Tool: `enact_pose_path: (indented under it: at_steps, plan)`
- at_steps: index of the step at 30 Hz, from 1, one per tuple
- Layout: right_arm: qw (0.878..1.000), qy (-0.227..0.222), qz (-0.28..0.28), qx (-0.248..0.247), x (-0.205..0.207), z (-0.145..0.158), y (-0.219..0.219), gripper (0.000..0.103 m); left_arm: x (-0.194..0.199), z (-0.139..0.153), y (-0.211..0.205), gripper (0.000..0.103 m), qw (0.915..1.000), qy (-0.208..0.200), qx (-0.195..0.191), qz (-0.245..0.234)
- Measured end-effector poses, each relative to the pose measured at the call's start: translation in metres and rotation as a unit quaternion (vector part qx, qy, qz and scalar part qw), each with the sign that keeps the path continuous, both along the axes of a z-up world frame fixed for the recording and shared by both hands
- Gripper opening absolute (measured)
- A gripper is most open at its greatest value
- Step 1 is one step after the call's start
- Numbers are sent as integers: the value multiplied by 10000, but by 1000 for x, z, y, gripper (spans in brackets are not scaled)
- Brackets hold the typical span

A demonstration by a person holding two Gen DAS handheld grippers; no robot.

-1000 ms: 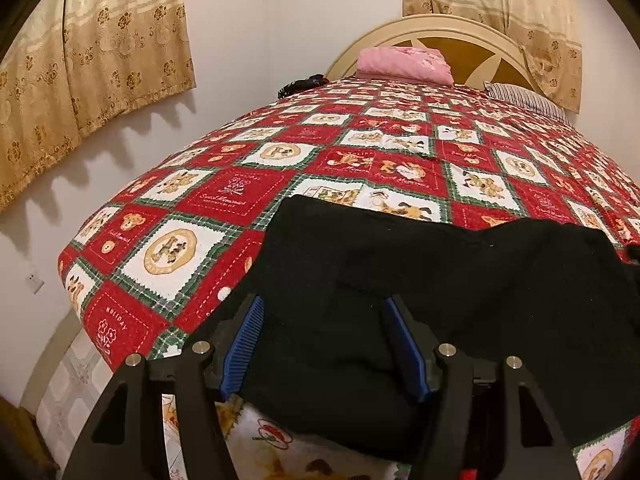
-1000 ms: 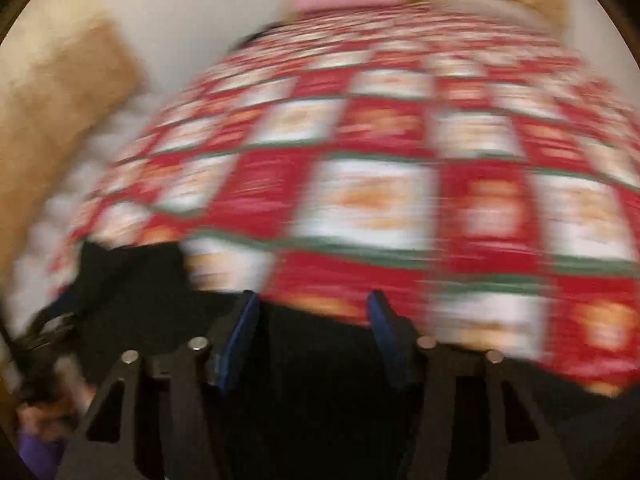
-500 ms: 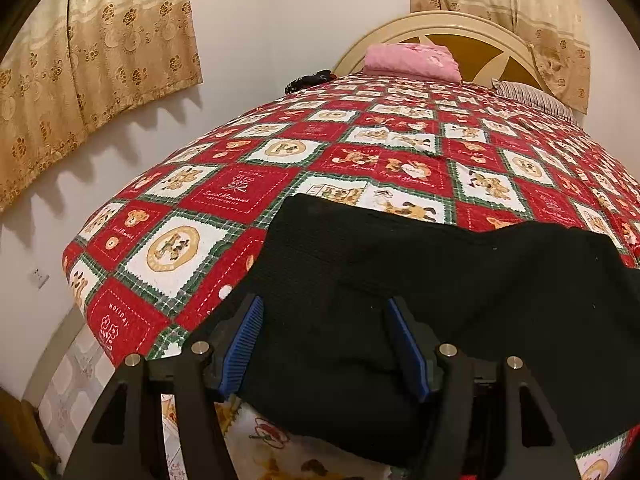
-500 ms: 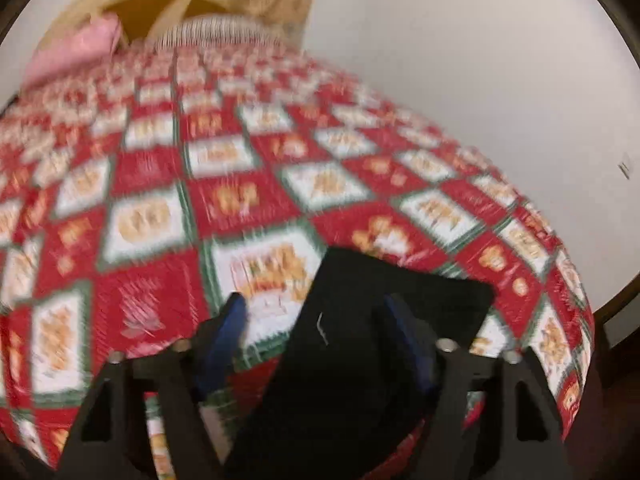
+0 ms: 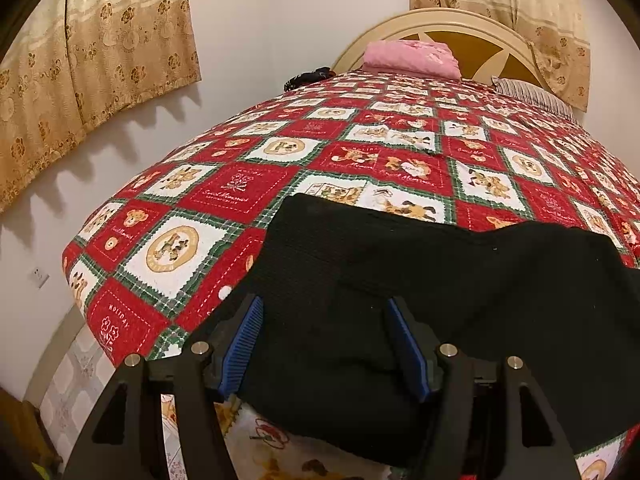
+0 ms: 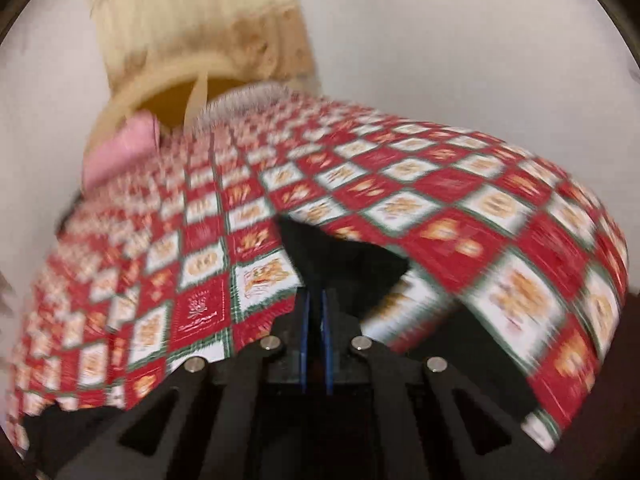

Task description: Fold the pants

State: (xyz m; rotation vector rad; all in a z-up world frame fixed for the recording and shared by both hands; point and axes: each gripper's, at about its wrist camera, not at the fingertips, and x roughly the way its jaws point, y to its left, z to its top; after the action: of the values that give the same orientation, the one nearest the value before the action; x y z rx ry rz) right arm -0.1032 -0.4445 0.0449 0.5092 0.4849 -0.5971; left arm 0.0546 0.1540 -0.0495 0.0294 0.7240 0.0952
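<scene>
The left gripper [image 5: 324, 344] is standing with its jaws spread wide, grasping nothing, its blue pads [image 5: 245, 344] straddling the near edge of the black pants [image 5: 420, 300]. The right gripper [image 6: 315, 344] is pinching its jaws nearly together on a dark fold of the same garment; blur is making the contact hard to confirm, though cloth appears to be sitting between the pads.

The pants are lying across the foot of the bed, spread over the red patchwork quilt [image 5: 240, 196], with their near edge hanging toward the bed's edge.

Risk, as judged from here: the right gripper seems to be holding only a thin bite of fabric, so a quick pull could be slipping the cloth free or dragging the whole garment off line. With the left jaws released, nothing is anchoring the other end (the pants could be sliding off the foot of the bed). The quilt could also be getting caught along with the cloth.

The left wrist view is showing the broad sweep of the garment, the pink pillow [image 5: 412, 58] and the headboard [image 5: 452, 28] sharply. The right wrist view alone is showing the closed jaws and the pinched corner, which the left view is not reaching.
</scene>
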Motion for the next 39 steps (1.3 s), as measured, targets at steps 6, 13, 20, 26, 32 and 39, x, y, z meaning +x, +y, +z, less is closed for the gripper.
enact_pose_path:
  at_steps: [6, 13, 20, 26, 32, 39]
  plan:
    - [9944, -619, -384, 768, -90, -48, -13, 7, 2, 1, -4, 65, 9999, 41, 100, -2]
    - [9864, -1000, -567, 1178, -109, -75, -32, 13, -9, 20, -3, 65, 9994, -10, -299, -172]
    - [9903, -1262, -101, 571, -97, -29, 2, 74, -43, 38, -71, 65, 9864, -108, -97, -1636]
    - [9889, -825, 585, 1093, -70, -49, 21, 40, -88, 51, -161, 65, 9457, -317, 27, -3235]
    - [9656, -885, 1429, 1984, -47, -72, 51, 57, -103, 43, -221, 66, 9199, -236, 139, -3912]
    - [9345, -644, 2282, 2654, 11, -96, 98, 58, -102, 31, -234, 66, 9174, 95, -64, -3978]
